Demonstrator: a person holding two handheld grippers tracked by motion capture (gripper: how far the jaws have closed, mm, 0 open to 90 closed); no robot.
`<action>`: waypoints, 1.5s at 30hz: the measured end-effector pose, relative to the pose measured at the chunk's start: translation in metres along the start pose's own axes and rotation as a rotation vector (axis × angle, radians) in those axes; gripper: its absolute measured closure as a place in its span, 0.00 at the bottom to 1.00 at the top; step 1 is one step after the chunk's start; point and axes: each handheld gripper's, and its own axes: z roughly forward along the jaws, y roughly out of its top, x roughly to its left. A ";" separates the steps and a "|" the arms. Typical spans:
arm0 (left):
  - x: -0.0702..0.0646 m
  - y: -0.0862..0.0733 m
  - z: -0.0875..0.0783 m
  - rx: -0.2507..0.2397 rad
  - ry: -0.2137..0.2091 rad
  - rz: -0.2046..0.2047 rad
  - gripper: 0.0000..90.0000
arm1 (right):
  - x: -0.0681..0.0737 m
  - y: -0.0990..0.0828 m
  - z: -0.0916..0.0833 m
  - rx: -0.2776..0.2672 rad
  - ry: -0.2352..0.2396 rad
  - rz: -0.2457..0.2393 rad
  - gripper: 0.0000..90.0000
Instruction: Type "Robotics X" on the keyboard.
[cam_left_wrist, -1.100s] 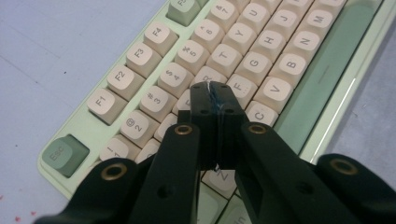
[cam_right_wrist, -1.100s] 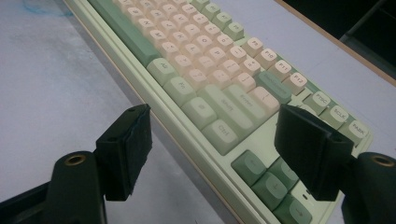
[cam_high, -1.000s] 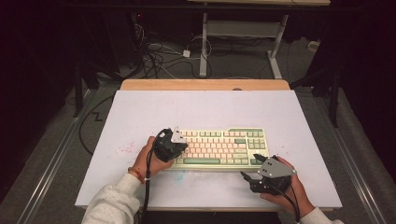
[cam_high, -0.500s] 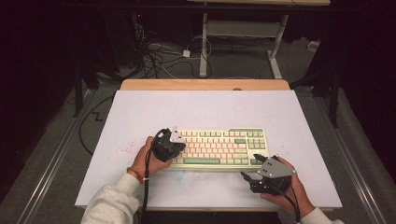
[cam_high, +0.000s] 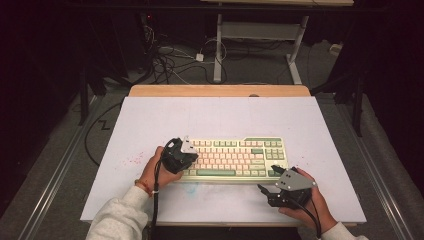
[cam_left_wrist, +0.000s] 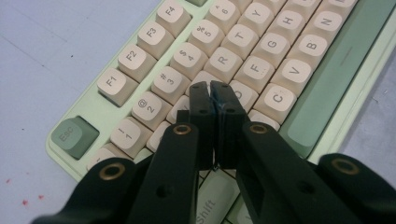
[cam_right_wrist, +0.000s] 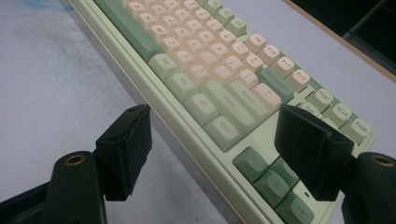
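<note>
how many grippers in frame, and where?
2. Left gripper, jaws shut, over the keyboard's left end; right gripper, jaws open, on the table off its near-right corner.

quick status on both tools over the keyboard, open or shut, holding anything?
Left tool: shut, nothing between its jaws, tips over the keyboard's letter keys.
Right tool: open, holding nothing, near the keyboard's corner.

No visible change, seemingly.

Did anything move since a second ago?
Nothing visibly changed. The left claw stays shut, its tips over the keyboard's letter keys. The right claw stays open by the keyboard's right front corner, holding nothing. The keyboard lies in the same spot on the table.
</note>
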 end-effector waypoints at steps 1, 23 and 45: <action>0.000 0.000 0.000 0.000 0.001 0.000 0.95 | 0.000 0.000 0.000 0.001 0.001 -0.002 0.31; -0.005 0.000 0.001 0.007 -0.005 0.024 0.97 | 0.001 0.000 0.001 0.013 0.007 -0.008 0.31; -0.008 0.003 -0.017 -0.054 -0.003 0.035 0.96 | 0.000 0.000 0.000 0.012 0.000 -0.005 0.31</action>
